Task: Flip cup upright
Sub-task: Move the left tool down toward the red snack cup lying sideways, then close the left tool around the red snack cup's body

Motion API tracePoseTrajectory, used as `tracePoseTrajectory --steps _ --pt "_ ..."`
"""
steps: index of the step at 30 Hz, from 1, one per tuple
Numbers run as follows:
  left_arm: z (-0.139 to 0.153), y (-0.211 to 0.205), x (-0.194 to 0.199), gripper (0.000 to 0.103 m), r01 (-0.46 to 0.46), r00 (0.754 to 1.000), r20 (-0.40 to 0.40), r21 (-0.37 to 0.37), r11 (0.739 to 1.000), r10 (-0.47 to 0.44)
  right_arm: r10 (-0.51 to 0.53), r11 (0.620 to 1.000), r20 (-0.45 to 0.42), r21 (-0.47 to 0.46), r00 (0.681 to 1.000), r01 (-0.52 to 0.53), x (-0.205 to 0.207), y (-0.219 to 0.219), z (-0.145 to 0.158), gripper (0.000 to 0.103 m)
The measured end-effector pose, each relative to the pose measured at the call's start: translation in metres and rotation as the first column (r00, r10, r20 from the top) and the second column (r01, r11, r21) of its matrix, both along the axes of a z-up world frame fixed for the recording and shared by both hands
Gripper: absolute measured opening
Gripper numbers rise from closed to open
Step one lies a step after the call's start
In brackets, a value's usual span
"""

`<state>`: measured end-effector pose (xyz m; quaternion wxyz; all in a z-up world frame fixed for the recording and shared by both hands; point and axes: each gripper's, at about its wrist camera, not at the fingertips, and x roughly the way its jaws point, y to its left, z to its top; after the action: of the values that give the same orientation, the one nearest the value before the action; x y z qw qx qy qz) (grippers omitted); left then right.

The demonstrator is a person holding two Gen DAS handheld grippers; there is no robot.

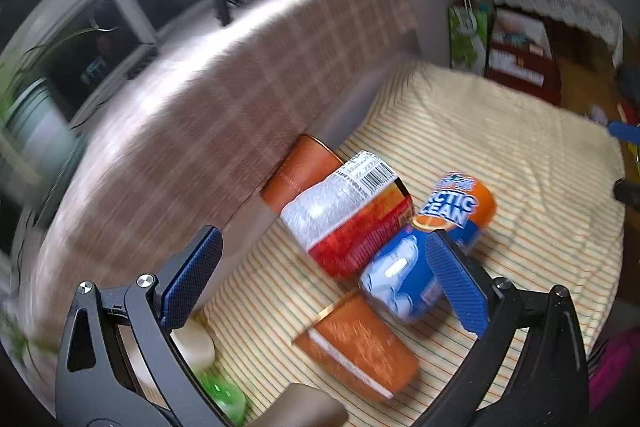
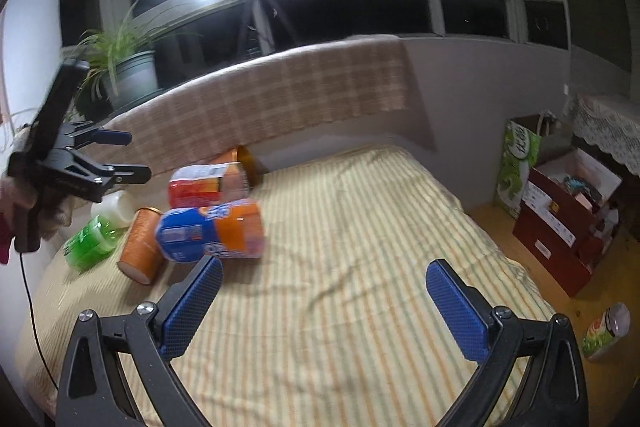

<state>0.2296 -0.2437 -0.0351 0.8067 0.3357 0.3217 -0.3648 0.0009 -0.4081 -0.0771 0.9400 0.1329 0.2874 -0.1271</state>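
Several cups lie on their sides on the striped bed cover (image 1: 500,147). An orange cup (image 1: 360,347) lies nearest my left gripper (image 1: 324,259), which is open and hovers above and short of it. A blue-and-orange cup (image 1: 432,247), a red-and-white cup (image 1: 348,215) and a second orange cup (image 1: 300,171) lie beyond. In the right wrist view my right gripper (image 2: 324,287) is open and empty over the bed (image 2: 360,267), right of the pile. The near orange cup (image 2: 142,247), the blue-and-orange cup (image 2: 212,229) and the left gripper (image 2: 132,155) show there.
A green bottle (image 2: 90,241) and a white container (image 2: 116,207) lie at the bed's left end. A plaid cloth (image 2: 280,95) covers the ledge behind. A potted plant (image 2: 128,75) and a tripod (image 2: 260,19) stand by the window. Boxes (image 2: 560,211) and a jar (image 2: 606,331) are on the floor at right.
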Motion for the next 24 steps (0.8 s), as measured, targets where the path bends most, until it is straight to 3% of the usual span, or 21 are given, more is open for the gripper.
tracePoseTrajectory --steps 5,7,9,20,22,24 --pt "-0.018 -0.032 0.024 0.103 0.075 0.997 -0.028 0.134 0.988 -0.072 -0.053 0.996 -0.012 0.066 0.999 0.054 -0.003 -0.028 -0.015 0.103" --pt "-0.021 -0.039 0.029 0.095 0.1 0.995 -0.046 0.165 0.981 -0.094 -0.068 0.994 -0.018 0.087 0.998 0.069 -0.002 -0.037 -0.02 0.103" --pt "-0.024 -0.046 0.035 0.095 0.118 0.992 -0.07 0.195 0.974 -0.107 -0.085 0.99 -0.024 0.11 0.996 0.087 0.001 -0.047 -0.025 0.103" --pt "-0.039 -0.078 0.056 0.095 0.206 0.965 -0.219 0.304 0.93 -0.142 -0.13 0.98 -0.026 0.151 0.991 0.132 0.004 -0.076 -0.036 0.103" --pt "-0.044 -0.078 0.056 0.088 0.221 0.959 -0.244 0.325 0.92 -0.145 -0.137 0.977 -0.031 0.162 0.99 0.14 0.004 -0.08 -0.039 0.103" --pt "-0.05 -0.079 0.056 0.087 0.231 0.953 -0.268 0.349 0.908 -0.14 -0.144 0.974 -0.035 0.174 0.989 0.148 0.004 -0.086 -0.042 0.103"
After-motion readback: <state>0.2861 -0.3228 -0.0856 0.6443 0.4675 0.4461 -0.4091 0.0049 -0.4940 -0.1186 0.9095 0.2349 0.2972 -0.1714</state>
